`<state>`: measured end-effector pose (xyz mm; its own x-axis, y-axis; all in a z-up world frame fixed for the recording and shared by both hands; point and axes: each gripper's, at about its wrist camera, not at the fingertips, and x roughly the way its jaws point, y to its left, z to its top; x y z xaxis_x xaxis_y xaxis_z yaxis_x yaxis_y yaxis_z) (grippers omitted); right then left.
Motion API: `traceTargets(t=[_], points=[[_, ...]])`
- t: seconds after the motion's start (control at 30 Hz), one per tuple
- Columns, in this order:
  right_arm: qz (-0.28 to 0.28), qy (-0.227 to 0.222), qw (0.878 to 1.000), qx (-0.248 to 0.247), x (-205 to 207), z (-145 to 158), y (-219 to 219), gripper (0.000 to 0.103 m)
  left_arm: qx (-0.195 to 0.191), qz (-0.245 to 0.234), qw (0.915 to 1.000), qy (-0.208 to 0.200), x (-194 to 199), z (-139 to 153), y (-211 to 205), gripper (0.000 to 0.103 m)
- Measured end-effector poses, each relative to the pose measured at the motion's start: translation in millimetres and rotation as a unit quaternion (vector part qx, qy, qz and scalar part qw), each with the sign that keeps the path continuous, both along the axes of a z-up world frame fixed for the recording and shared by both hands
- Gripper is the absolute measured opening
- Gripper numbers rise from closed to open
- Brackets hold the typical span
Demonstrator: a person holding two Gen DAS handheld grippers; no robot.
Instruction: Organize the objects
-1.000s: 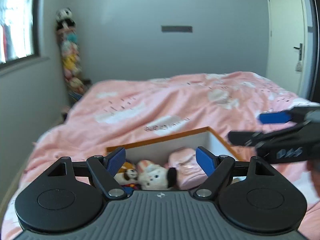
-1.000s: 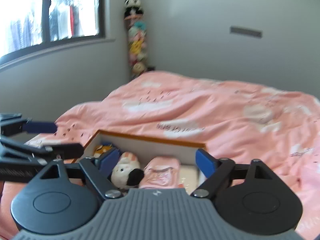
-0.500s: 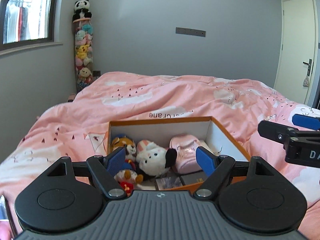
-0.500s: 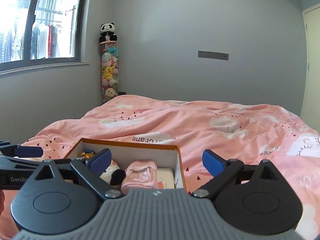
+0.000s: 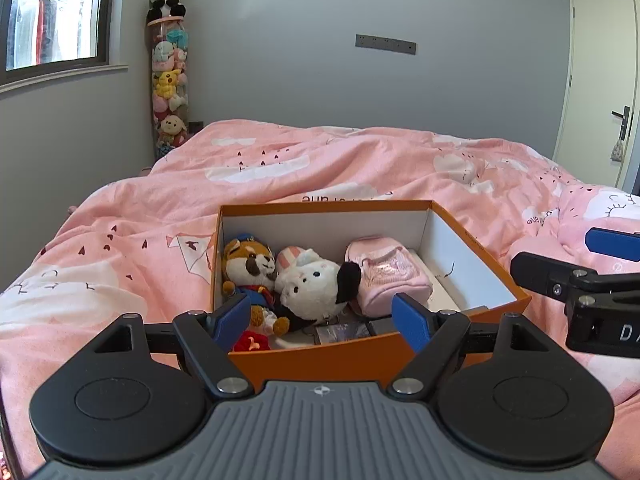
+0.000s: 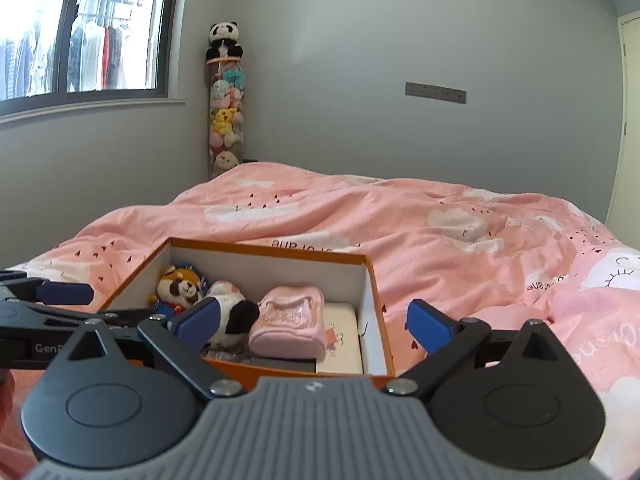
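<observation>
The left gripper point(image 5: 322, 322) is held level just in front of the near wall of the orange box point(image 5: 472, 240), its blue-padded fingers spread wide and holding nothing; the right gripper point(image 6: 314, 326) sits beside it at much the same height, jaws likewise parted and empty, its right finger out over the pink duvet point(image 6: 460, 232) past the box's right wall; each tool shows at the edge of the other's view. The box rests open on the duvet; inside, from left to right, lie a fox plush point(image 5: 250, 266), a white rabbit plush point(image 5: 312, 284) touching it, and a pink pouch point(image 5: 388, 276); a white case point(image 6: 340, 338) lies flat under the pouch; beyond the bed, a tall tube of soft toys point(image 5: 170, 80) stands in the corner beside the window point(image 6: 80, 28).
</observation>
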<state>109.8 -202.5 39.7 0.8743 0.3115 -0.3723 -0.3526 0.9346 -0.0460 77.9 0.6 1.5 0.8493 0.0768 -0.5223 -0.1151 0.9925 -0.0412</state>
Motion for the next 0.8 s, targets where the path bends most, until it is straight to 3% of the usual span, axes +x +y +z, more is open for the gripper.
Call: traceTargets(t=[0.33, 0.8], points=[[-0.004, 0.028, 1.0, -0.014, 5.6, -13.8, 4.0, 0.1, 0.002, -0.003, 0.9999, 0.015, 0.9, -6.4, -2.7, 0.094], [-0.006, 0.033, 0.999, -0.013, 6.5, -16.6, 5.3, 0.1, 0.011, -0.006, 0.9999, 0.009, 1.0, -4.7, -3.6, 0.094]])
